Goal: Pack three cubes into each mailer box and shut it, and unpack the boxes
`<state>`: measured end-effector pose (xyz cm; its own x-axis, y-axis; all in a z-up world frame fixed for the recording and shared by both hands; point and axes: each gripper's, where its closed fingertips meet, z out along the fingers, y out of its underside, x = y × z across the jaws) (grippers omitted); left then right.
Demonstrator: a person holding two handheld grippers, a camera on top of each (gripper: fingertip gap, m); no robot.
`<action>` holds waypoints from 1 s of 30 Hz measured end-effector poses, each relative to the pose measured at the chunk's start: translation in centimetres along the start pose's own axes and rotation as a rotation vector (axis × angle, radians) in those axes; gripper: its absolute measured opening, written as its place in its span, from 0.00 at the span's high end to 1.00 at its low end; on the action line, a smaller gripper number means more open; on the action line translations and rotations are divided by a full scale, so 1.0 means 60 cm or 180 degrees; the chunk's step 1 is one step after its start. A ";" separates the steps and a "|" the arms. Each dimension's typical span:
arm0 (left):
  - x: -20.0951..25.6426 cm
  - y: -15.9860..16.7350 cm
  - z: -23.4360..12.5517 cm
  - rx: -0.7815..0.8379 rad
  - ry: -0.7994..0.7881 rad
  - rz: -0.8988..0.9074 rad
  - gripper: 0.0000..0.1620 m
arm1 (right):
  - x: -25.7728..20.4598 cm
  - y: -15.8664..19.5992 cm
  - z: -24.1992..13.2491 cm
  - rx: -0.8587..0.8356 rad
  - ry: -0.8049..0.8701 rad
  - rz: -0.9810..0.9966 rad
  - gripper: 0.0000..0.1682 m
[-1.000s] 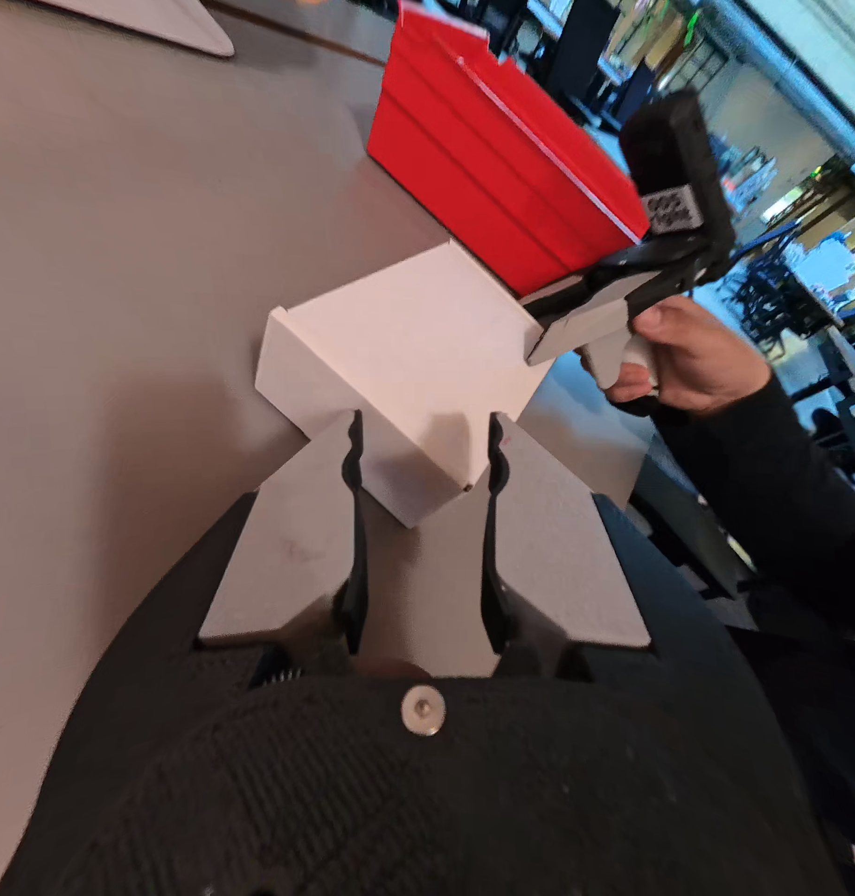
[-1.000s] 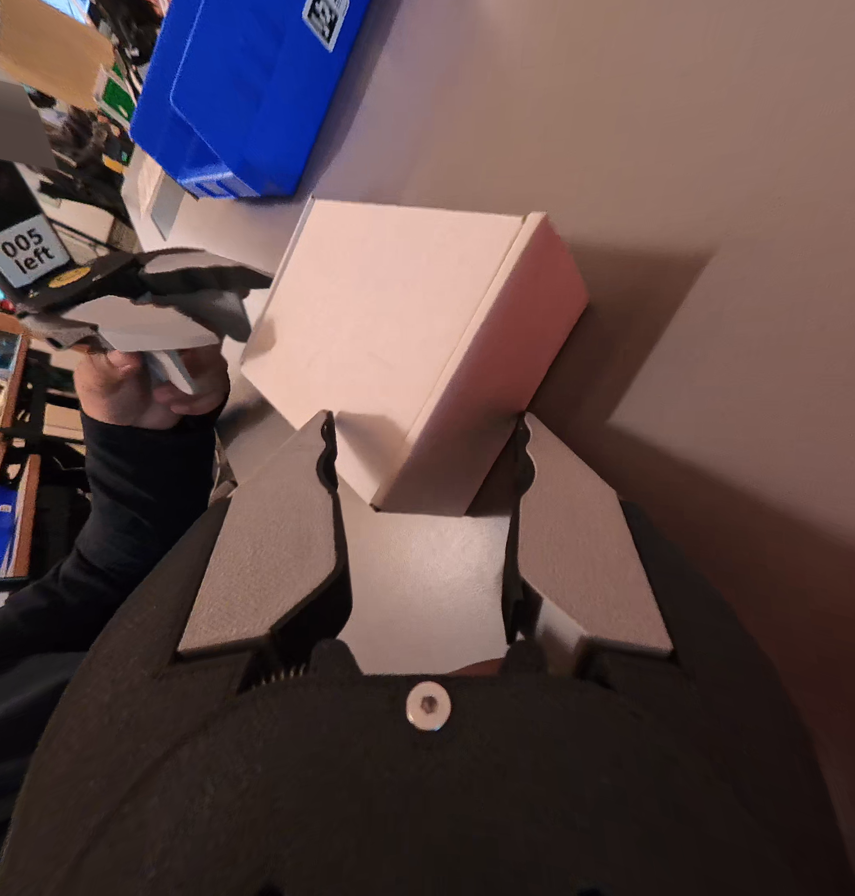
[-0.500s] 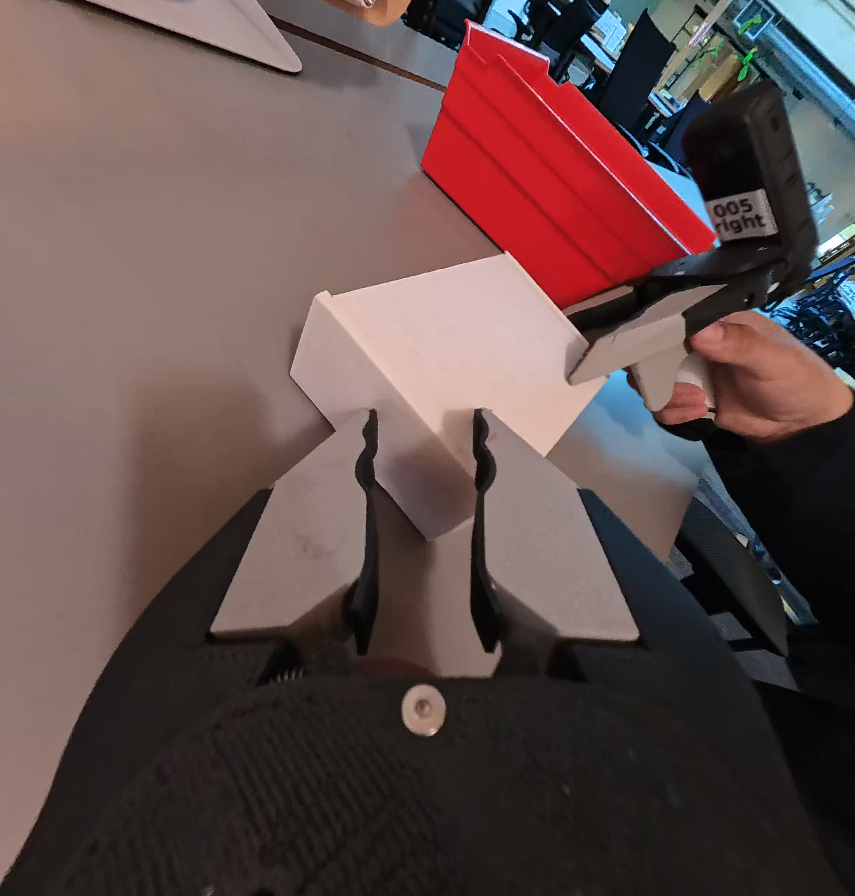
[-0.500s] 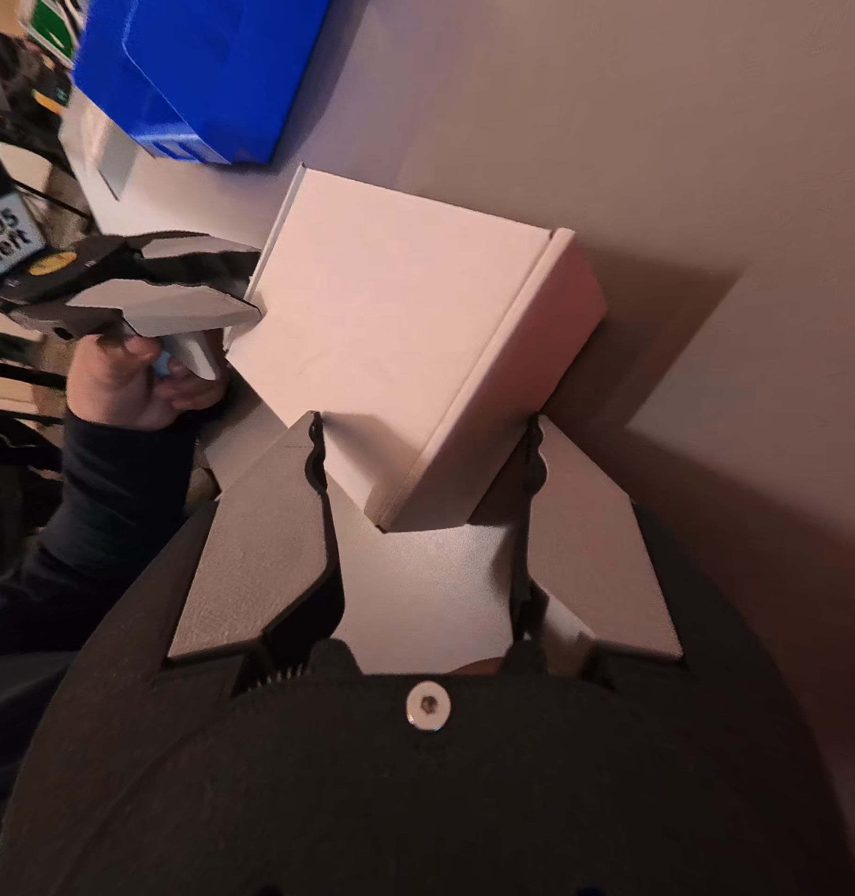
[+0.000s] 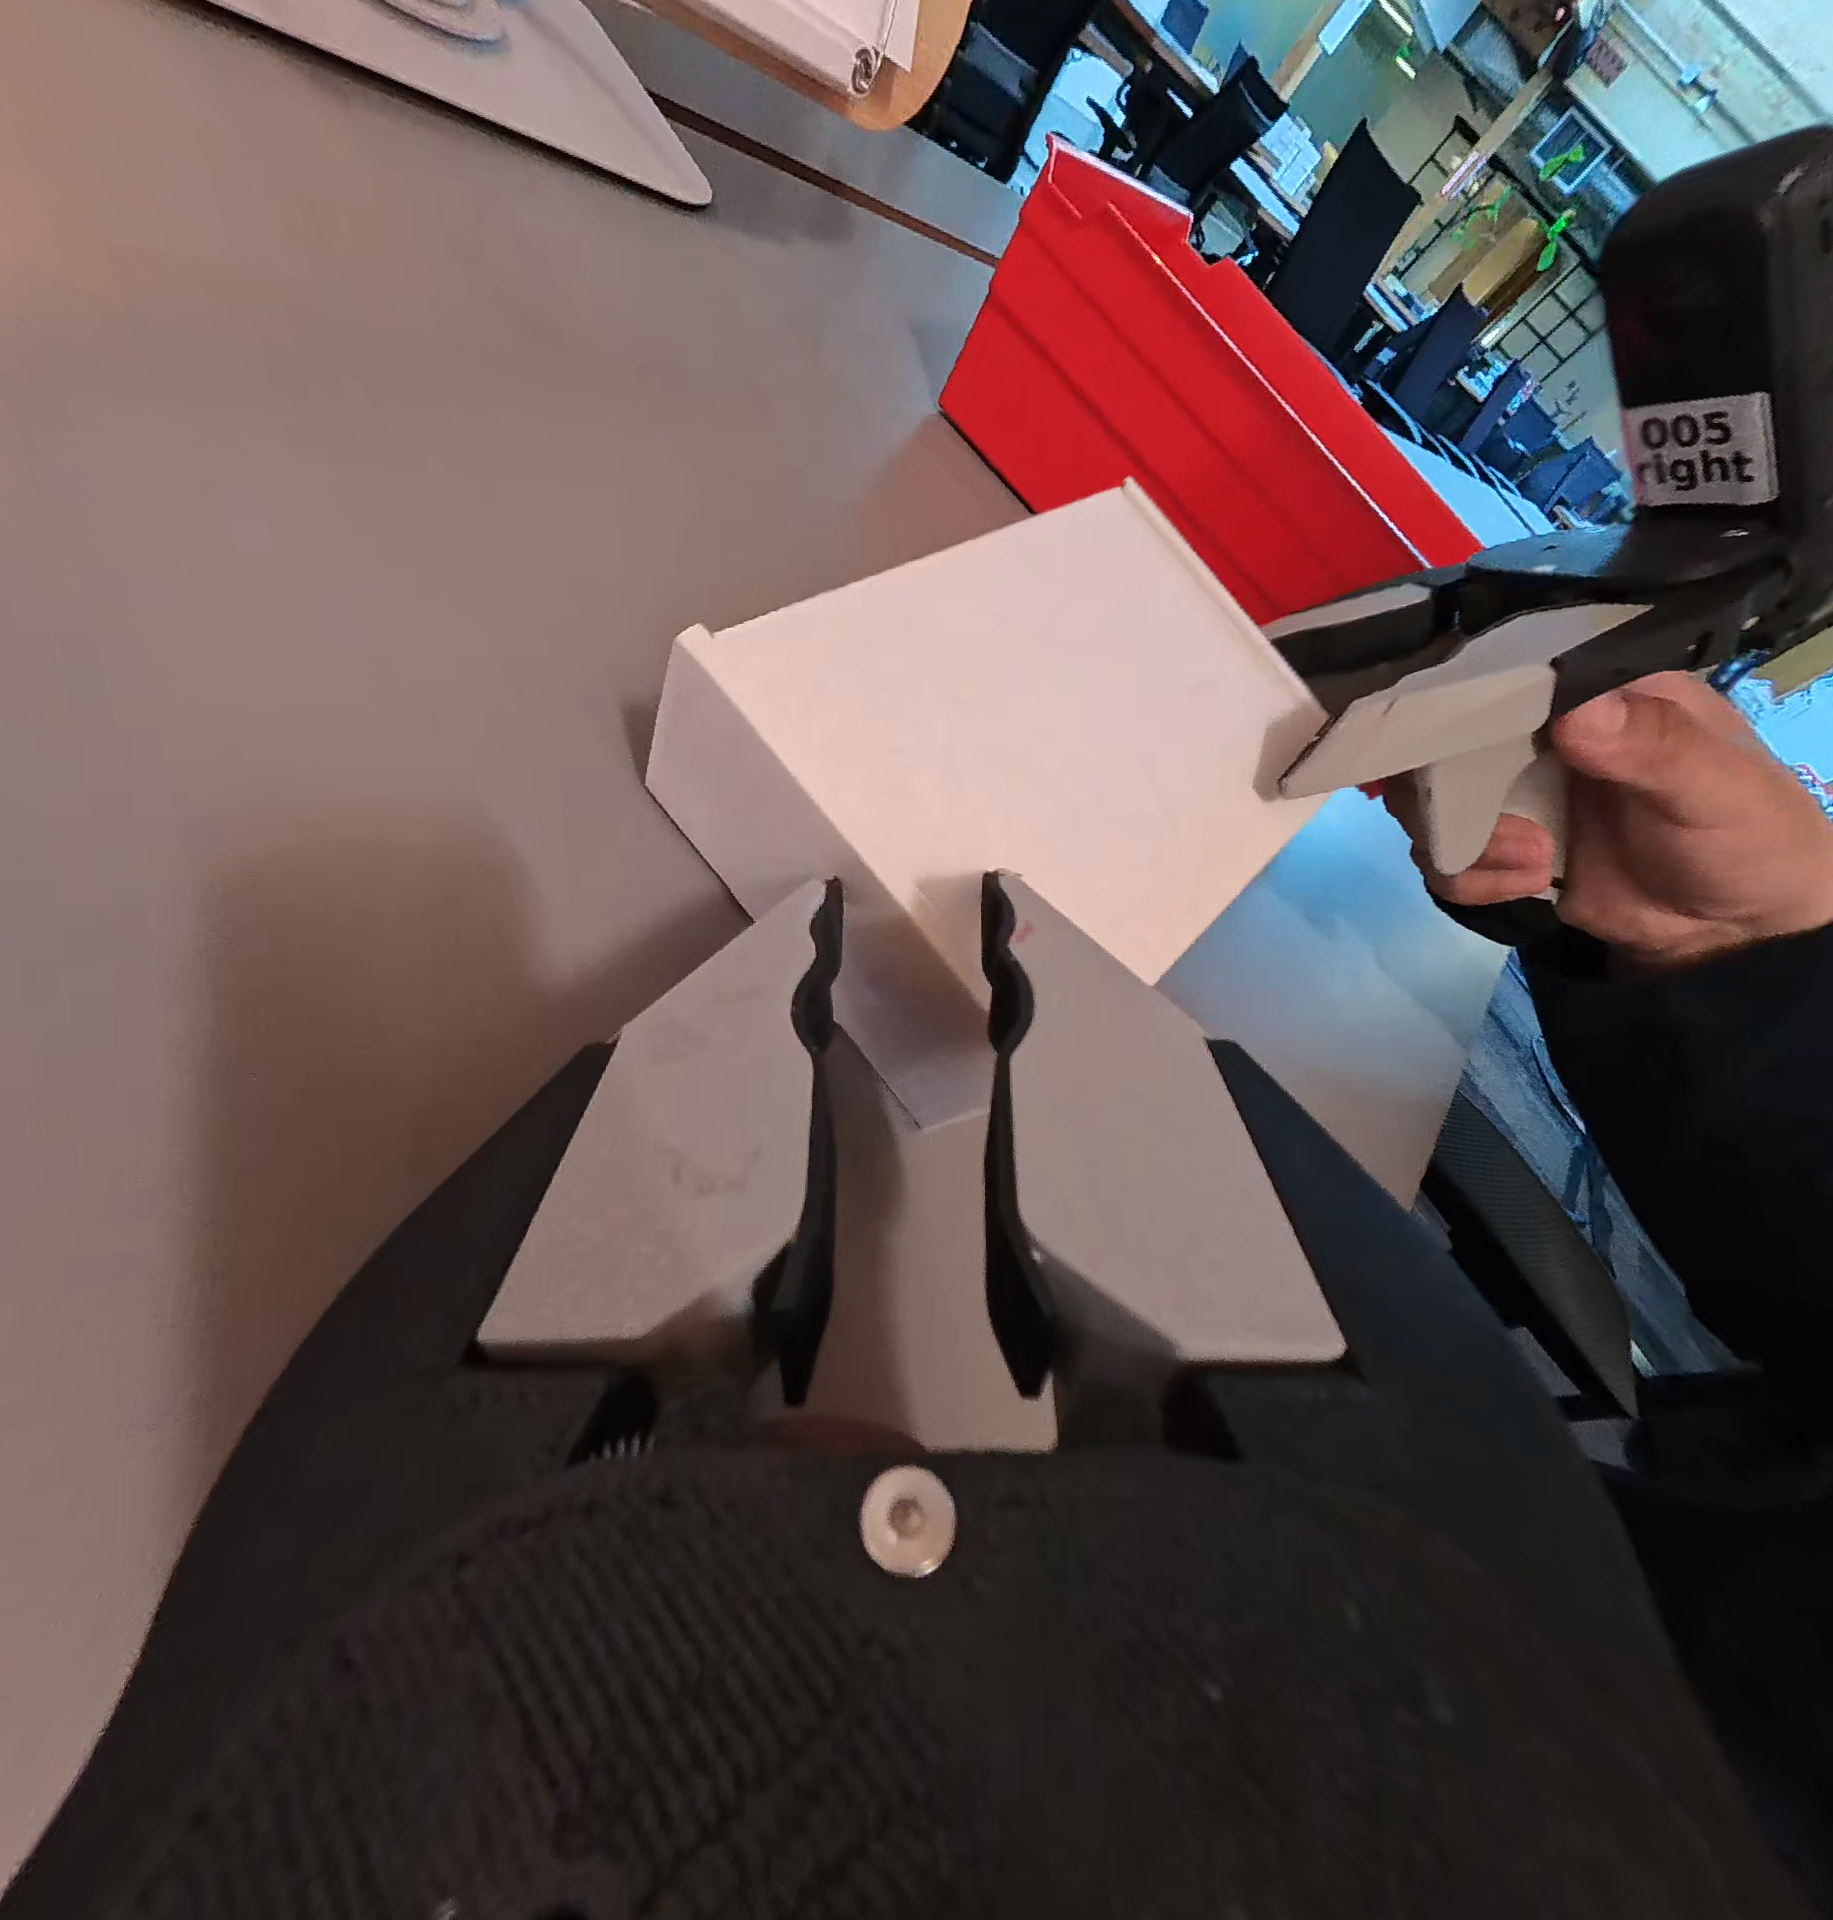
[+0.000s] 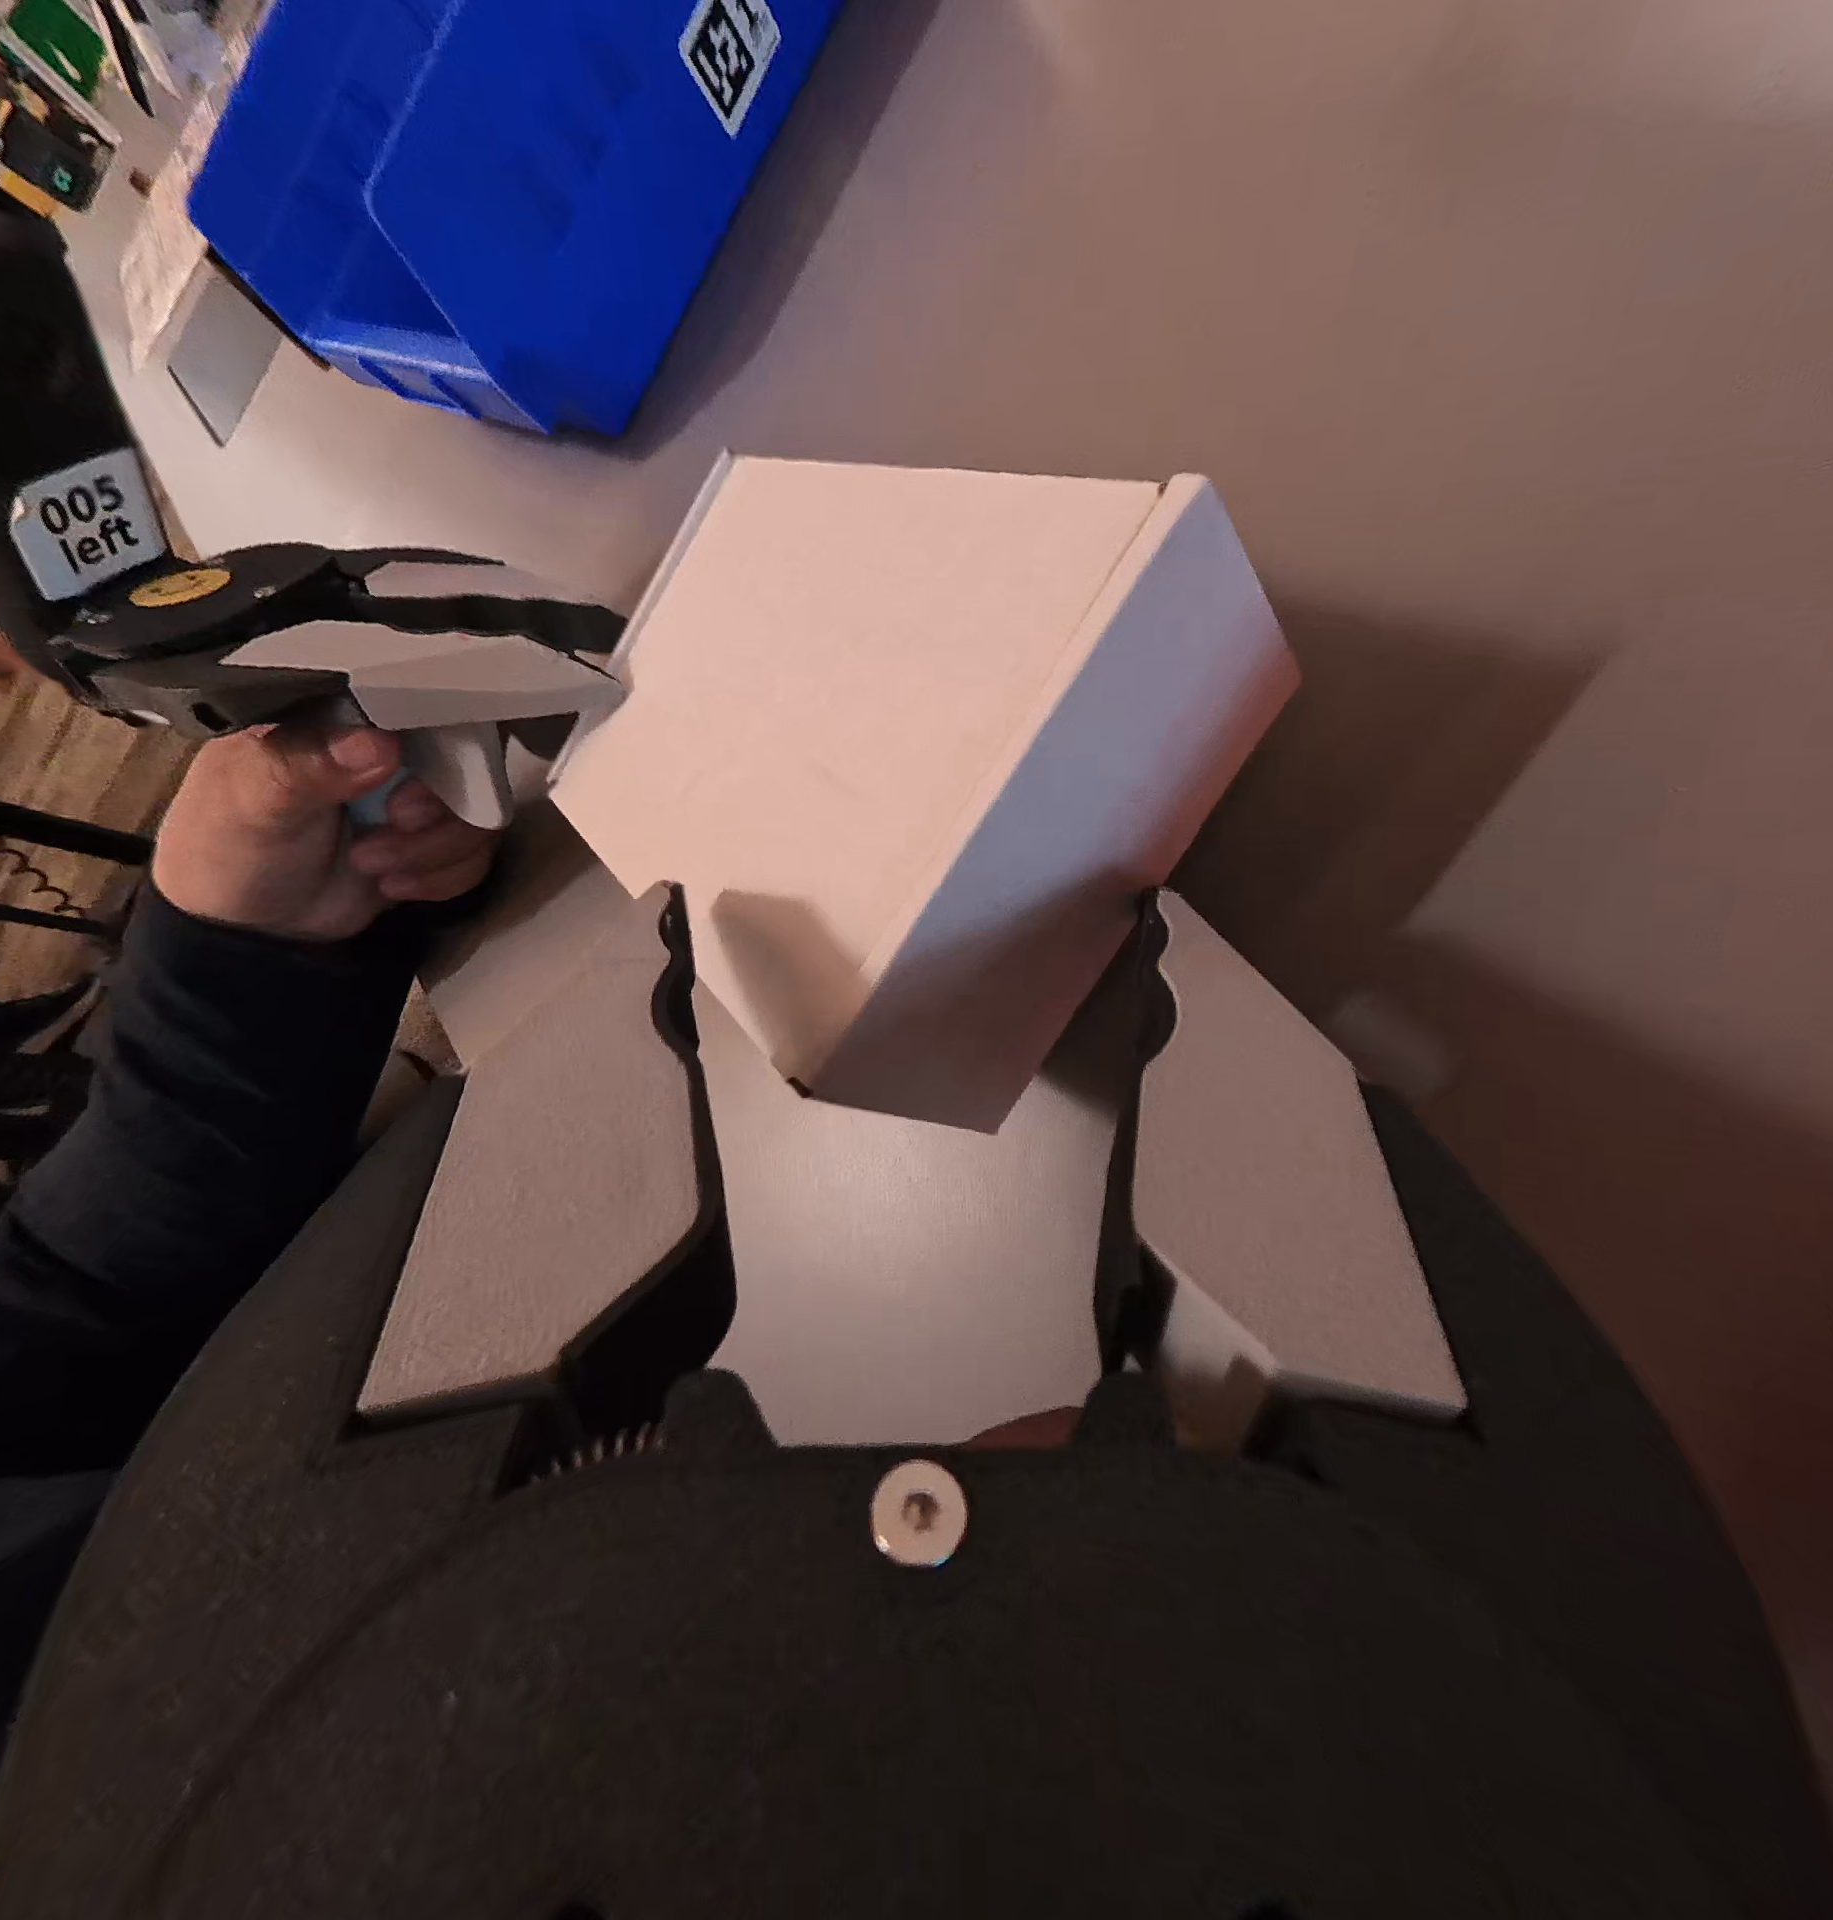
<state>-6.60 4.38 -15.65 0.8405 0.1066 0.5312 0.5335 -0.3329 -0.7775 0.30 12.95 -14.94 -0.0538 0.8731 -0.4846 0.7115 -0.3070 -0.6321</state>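
A closed white mailer box [image 5: 995, 727] lies on the grey table; it also shows in the right wrist view [image 6: 870, 707]. My left gripper [image 5: 907, 904] has narrowed on the box's near corner, one finger at the side wall and one over the lid. In the right wrist view it [image 6: 605, 655] pinches the box's left corner. My right gripper [image 6: 912, 914] is open wide, its fingers astride the opposite corner. In the left wrist view it [image 5: 1296, 707] touches the box's right edge. No cubes are in view.
A red bin [image 5: 1182, 416] stands just behind the box. A blue bin [image 6: 496, 208] with a square sticker stands beyond it on the other side, a flat white cardboard piece [image 6: 216, 353] next to it. A grey mat [image 5: 538, 94] lies far off. The table edge [image 5: 1359, 1039] runs close by.
My left gripper's jaws have closed in steadily onto the box corner. My right gripper has opened a little wider and stays at its corner. The box has turned slightly.
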 end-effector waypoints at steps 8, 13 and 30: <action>-0.011 0.000 -0.014 -0.0011 0.0063 -0.0128 0.86 | -0.027 -0.057 -0.004 0.0281 0.0055 -0.0133 0.50; -0.019 0.003 -0.025 -0.0048 0.0104 -0.0213 0.86 | -0.053 -0.087 0.000 0.0311 0.0204 -0.0411 0.51; -0.032 0.026 -0.042 -0.0370 0.0029 -0.0006 0.91 | -0.099 -0.142 0.028 0.0266 0.0648 -0.1070 0.55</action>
<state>-7.63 1.29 -17.04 0.8383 0.0990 0.5361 0.5202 -0.4393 -0.7324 -6.60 9.72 -7.69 -0.1281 0.9847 -0.1180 0.6181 -0.0138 -0.7860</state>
